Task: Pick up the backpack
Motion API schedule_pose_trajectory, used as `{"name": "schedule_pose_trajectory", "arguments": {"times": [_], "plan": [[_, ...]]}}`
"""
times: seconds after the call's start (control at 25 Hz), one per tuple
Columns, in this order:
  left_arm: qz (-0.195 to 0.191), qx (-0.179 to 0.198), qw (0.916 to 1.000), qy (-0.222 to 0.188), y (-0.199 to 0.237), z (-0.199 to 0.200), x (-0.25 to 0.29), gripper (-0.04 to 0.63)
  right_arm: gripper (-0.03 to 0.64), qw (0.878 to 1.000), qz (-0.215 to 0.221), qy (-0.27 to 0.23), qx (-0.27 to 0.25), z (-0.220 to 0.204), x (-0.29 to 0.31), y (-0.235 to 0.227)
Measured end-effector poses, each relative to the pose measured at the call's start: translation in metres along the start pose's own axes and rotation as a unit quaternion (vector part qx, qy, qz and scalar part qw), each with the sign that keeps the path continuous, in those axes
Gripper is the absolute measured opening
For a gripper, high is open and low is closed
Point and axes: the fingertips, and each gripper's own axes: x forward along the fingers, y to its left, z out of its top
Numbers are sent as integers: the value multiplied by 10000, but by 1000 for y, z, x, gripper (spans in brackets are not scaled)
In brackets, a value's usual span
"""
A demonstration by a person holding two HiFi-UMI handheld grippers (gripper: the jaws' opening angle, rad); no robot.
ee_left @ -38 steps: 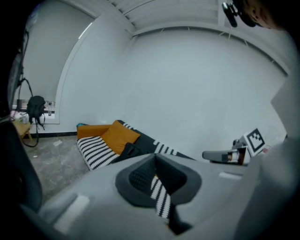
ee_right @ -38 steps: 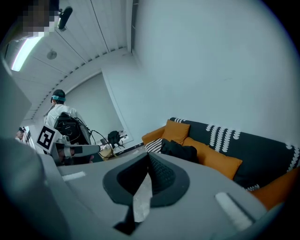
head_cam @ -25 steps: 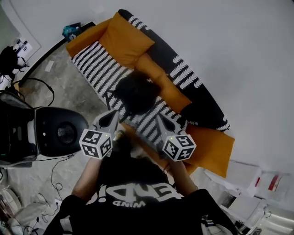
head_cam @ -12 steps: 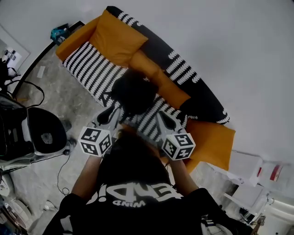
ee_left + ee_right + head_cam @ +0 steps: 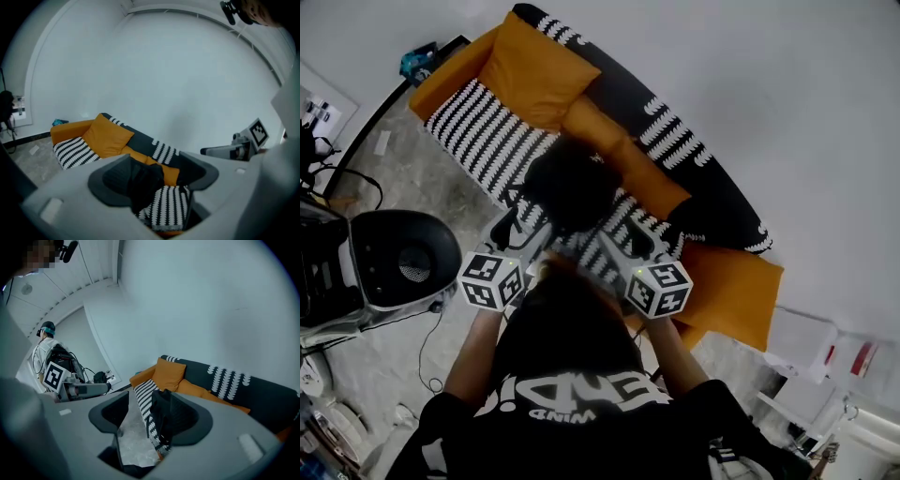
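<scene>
A black backpack (image 5: 572, 183) sits on the striped seat of a sofa (image 5: 478, 141) with orange cushions. My left gripper (image 5: 521, 229) and right gripper (image 5: 624, 244) hang side by side just short of it, both with jaws opening and nothing pressed between the pads. In the left gripper view the backpack (image 5: 146, 180) shows beyond the gap of the left gripper (image 5: 157, 176), apart from it. The right gripper view shows the backpack (image 5: 161, 414) close behind the right-hand jaw of the right gripper (image 5: 147, 417). My own head hides the sofa's front edge in the head view.
A large orange cushion (image 5: 534, 70) lies at the sofa's far end, and another (image 5: 731, 291) at its near right end. A white and black machine (image 5: 398, 262) with cables stands on the floor at left. Another person (image 5: 46, 345) stands far off by the wall.
Both grippers have moved forward and down toward the backpack. Their jaws, shut a second ago, now stand apart.
</scene>
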Motion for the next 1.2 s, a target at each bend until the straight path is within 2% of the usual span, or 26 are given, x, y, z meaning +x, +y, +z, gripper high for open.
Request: {"name": "schedule_pose_trajectory", "arguments": {"times": [0.4,0.52,0.72,1.04,1.2], "plan": [[10,45,9988,478,32,-28,63,328,291,9991,166,398,-61,-25,58,-41],[40,142,9977,656,50,-41,88,334,291,9984,104,554,-54,-42,80,-55],[-13,-16,9972,745,81,-54,128,344,293,9974,-80,711,24,-64,118,-79],[-113,88,9950,986,121,-82,197,410,295,9958,-80,870,269,-93,166,-105],[-400,-154,9943,981,129,-97,222,445,295,9945,-11,962,423,-107,187,-113]]}}
